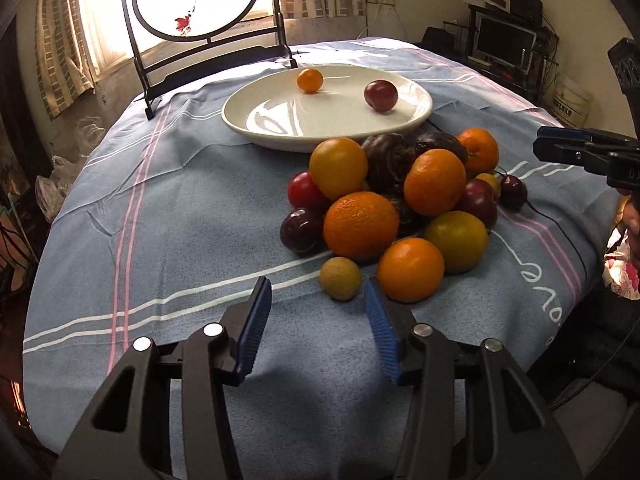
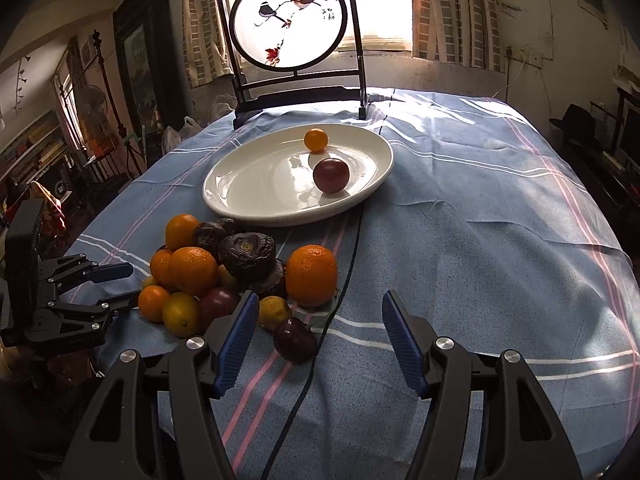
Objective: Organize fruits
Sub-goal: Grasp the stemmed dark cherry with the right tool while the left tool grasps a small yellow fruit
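Fruit pile (image 1: 396,204) beyond left claw (image 1: 316,300)

We can read only part of a white cursive word — roughly "love" — on the blue tablecloth (image 1: 552,304); the round screen's (image 2: 289,20) small characters stay illegible.

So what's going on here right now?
Fruit is being sorted from a pile on the blue cloth onto a white plate. Two pieces are on the plate: a small orange and a plum. Both grippers, left and right, hang open and empty near the pile.
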Motion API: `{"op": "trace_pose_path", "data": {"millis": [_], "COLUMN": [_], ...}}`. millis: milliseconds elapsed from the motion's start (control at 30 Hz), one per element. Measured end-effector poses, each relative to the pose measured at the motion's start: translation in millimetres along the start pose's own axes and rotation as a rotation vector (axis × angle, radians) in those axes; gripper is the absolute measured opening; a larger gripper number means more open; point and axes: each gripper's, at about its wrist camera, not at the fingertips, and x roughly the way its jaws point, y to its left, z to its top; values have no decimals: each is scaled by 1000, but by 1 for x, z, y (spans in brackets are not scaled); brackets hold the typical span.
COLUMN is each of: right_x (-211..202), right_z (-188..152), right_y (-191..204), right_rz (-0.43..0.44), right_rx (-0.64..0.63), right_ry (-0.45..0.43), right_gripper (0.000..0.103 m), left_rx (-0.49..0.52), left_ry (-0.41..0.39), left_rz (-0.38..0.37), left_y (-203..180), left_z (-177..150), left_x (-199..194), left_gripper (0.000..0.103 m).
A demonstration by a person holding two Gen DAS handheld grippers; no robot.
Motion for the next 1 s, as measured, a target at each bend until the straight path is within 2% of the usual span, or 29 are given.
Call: {"op": "trace_pose_path", "data": {"millis": [100, 167, 267, 467, 633, 700, 767, 800, 1000], "right_x": [0, 1, 4, 12, 23, 28, 33, 36, 33], "right_z": [-4, -6, -13, -24, -26, -26, -27, -28, -28], "right_y": [-3, -3, 1, 16, 23, 26, 29, 30, 23], "right_rz": [1, 8, 28, 37, 48, 43, 46, 50, 44], "right_rx": [5, 1, -20, -97, -108, -116, -121, -122, -93], "right_ry": [9, 21, 42, 72, 87, 92, 112, 123, 100], "right_gripper": [64, 64, 63, 59, 56, 49, 32, 28, 28], "left_rx": [9, 4, 10, -6, -36, -42, -42, -41, -41], "left_ry": [16, -3, -11, -45, -59, -57, -58, -59, -64], "left_rz": [9, 5, 1, -1, 19, 16, 13, 12, 9], "left_y": [-5, -5, -7, -3, 9, 10, 9, 8, 7], "left_z": [2, 2, 3, 0, -4, -4, -5, -4, -5], "left_x": [11, 15, 15, -5, -16, -17, -18, -18, -19], "left_gripper": [38, 35, 22, 22, 22, 22, 22, 22, 22]}}
